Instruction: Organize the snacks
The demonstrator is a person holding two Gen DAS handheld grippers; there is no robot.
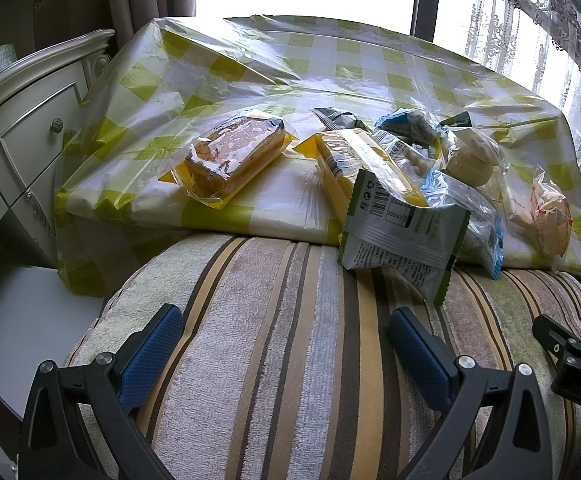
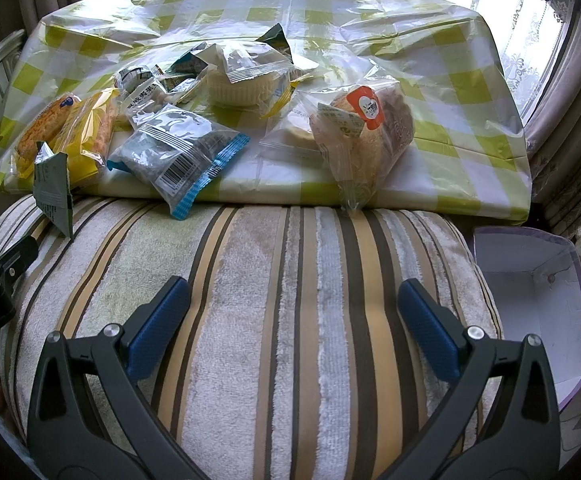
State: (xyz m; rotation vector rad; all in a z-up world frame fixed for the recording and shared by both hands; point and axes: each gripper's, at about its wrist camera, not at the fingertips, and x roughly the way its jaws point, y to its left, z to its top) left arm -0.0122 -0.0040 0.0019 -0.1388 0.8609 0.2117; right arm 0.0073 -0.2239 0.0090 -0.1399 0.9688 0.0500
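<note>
Glossy plastic tablecloth [image 1: 330, 64] (crinkled); plush striped cushion [image 2: 290, 300].

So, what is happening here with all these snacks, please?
A person holds two tools over a striped cushion, and nothing is picked up yet. The left hand-held gripper and the right hand-held gripper are both open and empty. Wrapped snacks lie in a loose pile on the checked tablecloth; a blue-edged packet and a green-edged packet hang over its front edge. An open box is at the right.
</note>
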